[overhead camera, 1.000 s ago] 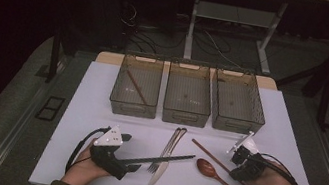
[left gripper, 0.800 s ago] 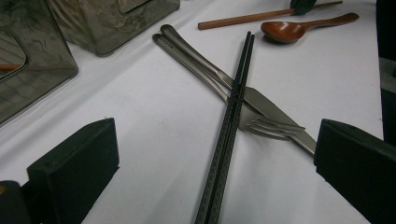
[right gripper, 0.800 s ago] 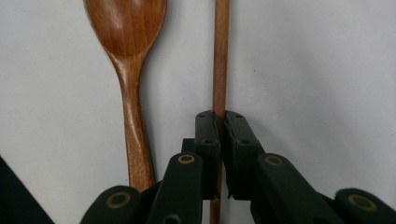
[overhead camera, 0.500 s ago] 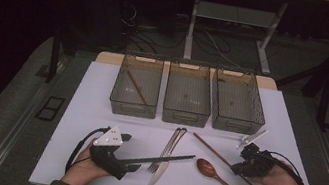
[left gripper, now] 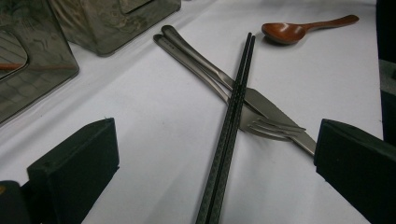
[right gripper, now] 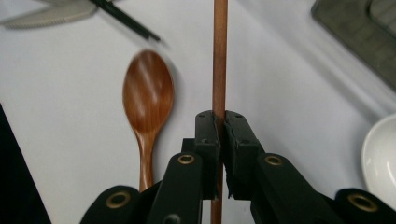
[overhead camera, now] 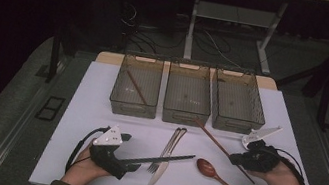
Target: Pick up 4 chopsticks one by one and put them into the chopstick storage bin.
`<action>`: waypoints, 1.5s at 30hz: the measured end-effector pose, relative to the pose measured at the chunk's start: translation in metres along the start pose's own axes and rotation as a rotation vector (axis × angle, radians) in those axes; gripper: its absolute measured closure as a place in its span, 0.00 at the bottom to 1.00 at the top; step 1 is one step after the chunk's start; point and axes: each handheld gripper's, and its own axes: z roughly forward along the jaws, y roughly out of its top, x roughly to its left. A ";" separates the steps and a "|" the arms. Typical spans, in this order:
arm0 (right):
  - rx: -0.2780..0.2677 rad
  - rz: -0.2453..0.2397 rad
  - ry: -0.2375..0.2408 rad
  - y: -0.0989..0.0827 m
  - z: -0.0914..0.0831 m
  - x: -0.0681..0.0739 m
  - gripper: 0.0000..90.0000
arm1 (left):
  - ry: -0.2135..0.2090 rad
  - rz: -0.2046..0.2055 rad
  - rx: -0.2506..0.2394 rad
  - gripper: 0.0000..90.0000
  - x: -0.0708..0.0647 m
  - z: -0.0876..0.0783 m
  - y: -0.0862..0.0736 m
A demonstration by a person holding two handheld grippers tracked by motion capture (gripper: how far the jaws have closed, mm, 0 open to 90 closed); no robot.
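Beyond the white table [overhead camera: 101, 92], ahead of the grippers, dark floor [overhead camera: 88, 19] holds tangled cables [overhead camera: 211, 42] and a pale desk frame [overhead camera: 231, 17]; lighting is dim.

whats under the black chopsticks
The pair of black chopsticks lies across a metal fork and metal knife on the white table. The crossed part of each is covered.

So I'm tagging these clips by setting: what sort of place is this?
Probably a lab or workshop recording bench, not a kitchen. A white table carries three mesh bins and laid-out cutlery such as a wooden spoon, with cables trailing on the dark floor around a desk frame behind.
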 end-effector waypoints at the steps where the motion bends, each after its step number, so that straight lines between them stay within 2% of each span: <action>1: -0.013 0.000 0.004 0.001 0.000 0.000 0.93 | 0.001 0.000 0.001 0.00 0.000 0.000 0.000; 22: -0.237 0.021 0.060 0.039 0.004 -0.005 0.93 | -0.006 -0.019 -0.001 0.00 0.002 0.000 -0.001; 38: -0.345 0.029 0.051 0.076 0.009 -0.005 0.93 | -0.005 -0.023 -0.010 0.00 0.002 -0.001 -0.001; 45: -0.372 0.033 0.022 0.092 0.013 -0.007 0.93 | -0.007 -0.026 -0.009 0.00 0.002 -0.001 -0.001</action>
